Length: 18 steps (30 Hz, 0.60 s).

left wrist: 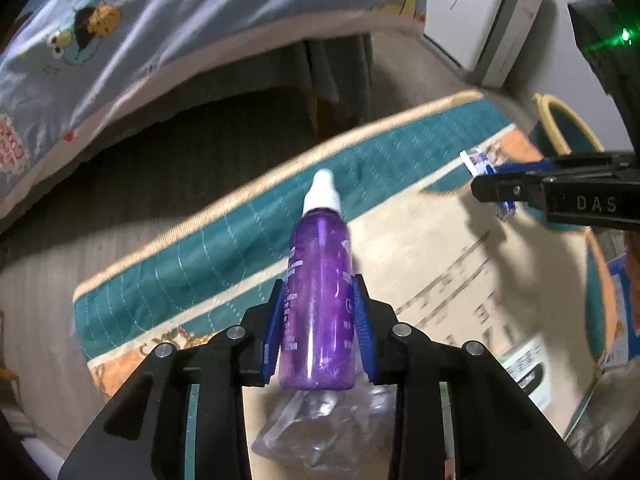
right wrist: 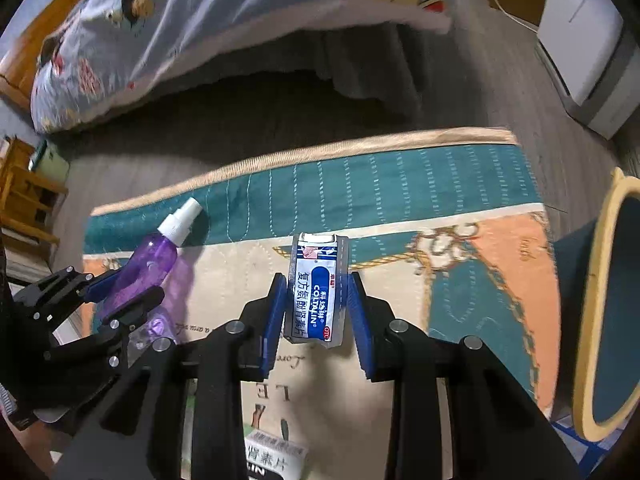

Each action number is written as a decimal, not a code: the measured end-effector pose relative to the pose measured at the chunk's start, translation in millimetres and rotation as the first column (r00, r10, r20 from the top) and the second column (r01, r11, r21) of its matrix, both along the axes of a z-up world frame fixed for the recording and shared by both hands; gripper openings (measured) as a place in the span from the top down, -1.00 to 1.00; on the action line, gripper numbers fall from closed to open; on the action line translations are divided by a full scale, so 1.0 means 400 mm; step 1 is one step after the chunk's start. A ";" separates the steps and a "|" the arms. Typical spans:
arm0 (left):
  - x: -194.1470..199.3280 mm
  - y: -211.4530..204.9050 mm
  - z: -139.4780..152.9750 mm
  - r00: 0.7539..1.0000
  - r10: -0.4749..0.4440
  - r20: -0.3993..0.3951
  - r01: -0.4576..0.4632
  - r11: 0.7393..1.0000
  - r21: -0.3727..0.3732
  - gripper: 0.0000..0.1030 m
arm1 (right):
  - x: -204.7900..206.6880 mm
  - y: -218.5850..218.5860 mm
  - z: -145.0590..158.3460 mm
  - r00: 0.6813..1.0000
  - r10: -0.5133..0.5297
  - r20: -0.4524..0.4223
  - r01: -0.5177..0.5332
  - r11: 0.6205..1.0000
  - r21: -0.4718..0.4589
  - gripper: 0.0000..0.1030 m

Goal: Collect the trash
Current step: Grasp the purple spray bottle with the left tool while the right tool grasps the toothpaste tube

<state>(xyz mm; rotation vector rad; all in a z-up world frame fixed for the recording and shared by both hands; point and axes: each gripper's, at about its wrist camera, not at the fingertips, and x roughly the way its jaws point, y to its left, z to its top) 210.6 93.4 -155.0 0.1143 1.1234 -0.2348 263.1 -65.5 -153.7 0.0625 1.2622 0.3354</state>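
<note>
Left gripper (left wrist: 320, 320): its blue fingers (left wrist: 274, 332) are closed most of the way and press on both sides of the see-through purple plastic spray bottle with a white cap (left wrist: 320, 300).
Purple bottle: it sits between the left fingers, with the white cap pointing away from the gripper, toward the bed. It looks lifted a little above the rug, but I cannot tell for sure.
Clear wrap: a crumpled bit of see-through plastic (left wrist: 320, 420) lies on the rug, just under the bottom of the bottle.
Right gripper (right wrist: 318, 312): its blue fingers (right wrist: 276, 320) are closed most of the way too, and they squeeze the small blue and white medicine packet with printed letters (right wrist: 318, 292) from both sides.
Medicine packet: it stands up between the right fingers, with its top end sticking out past the tips.
Rug: a flat quilted rug in teal, cream and orange with a tan edge (right wrist: 360, 192) is spread on the grey wood floor (right wrist: 500, 92). Both grippers are over it.
Side by side: the left gripper with the bottle is to the left of the right gripper, near but not touching.
Bed: a bed with a light blue cartoon blanket (left wrist: 160, 40) is past the far edge of the rug.
White box: a white medicine box with dark letters (right wrist: 276, 460) lies on the rug, close under the right gripper.
Round thing: a teal round thing with a yellow rim (right wrist: 608, 300) is at the right side of the rug.
</note>
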 end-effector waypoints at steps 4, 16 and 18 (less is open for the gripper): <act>-0.007 -0.029 0.038 0.999 -0.007 0.032 0.008 1.000 -0.021 0.36 | -0.013 -0.043 0.040 1.000 -0.023 0.020 0.023 0.999 0.028 0.40; -0.036 -0.217 0.172 0.983 -0.102 0.149 0.112 0.992 -0.059 0.36 | -0.082 -0.248 0.147 0.987 -0.133 0.086 0.126 0.989 0.083 0.40; -0.046 -0.247 0.186 0.979 -0.118 0.163 0.130 0.990 -0.063 0.36 | -0.088 -0.283 0.160 0.984 -0.149 0.095 0.141 0.986 0.083 0.40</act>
